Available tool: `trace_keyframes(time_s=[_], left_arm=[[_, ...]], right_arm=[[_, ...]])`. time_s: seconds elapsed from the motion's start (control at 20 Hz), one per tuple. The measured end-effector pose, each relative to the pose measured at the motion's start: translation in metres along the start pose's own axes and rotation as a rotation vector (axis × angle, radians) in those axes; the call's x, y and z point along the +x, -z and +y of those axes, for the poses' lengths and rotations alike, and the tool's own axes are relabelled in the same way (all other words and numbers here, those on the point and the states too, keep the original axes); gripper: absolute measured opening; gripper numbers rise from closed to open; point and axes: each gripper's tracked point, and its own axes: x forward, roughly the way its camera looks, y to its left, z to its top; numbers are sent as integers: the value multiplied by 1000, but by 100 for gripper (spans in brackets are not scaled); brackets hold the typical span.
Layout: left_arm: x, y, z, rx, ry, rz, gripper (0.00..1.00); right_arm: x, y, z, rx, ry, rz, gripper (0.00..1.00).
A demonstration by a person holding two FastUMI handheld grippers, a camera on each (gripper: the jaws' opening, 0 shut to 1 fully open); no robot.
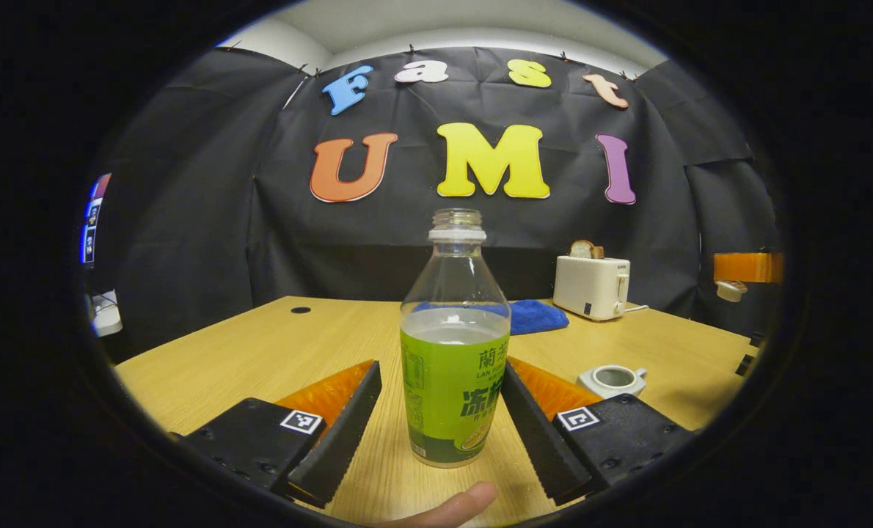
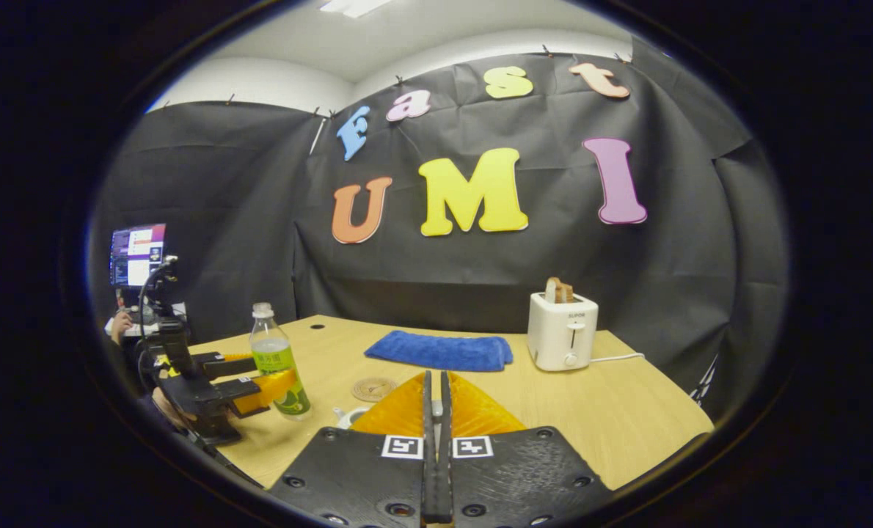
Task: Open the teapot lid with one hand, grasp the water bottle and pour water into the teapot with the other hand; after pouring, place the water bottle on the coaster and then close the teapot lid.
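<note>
Left tongs [image 1: 442,418]: spread wide, straddling the uncapped water bottle [image 1: 453,345], right finger near the label, left finger apart. Bottle upright on the worktop [image 1: 260,352], roughly half full. Right tongs [image 2: 434,411]: fingers closed together, empty. Teapot [image 1: 612,380]: lid off, beside the bottle. Coaster [image 2: 374,388]: bare, near the blue towel [image 2: 440,350].

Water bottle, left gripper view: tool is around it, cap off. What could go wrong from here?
1. The water bottle is uncapped; the left tool is open, its fingers apart from it. An uneven close may tip it and spill.
2. The right tool is shut above the teapot, whose top looks open; the lid may slip if held there.
</note>
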Motion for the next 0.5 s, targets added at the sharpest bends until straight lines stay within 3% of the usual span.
trace_keyframes(time_s=[0.3, 0.45, 0.5], left_arm=[[-1, -10, -4, 1, 12, -37, 98], [-1, -10, -12, 11, 38, -33, 81], [-2, -10, -13, 15, 42, -38, 80]], right_arm=[[0, 3, 2, -4, -1, 14, 0], [0, 5, 0, 0, 2, 18, 0], [0, 5, 0, 1, 3, 20, 0]])
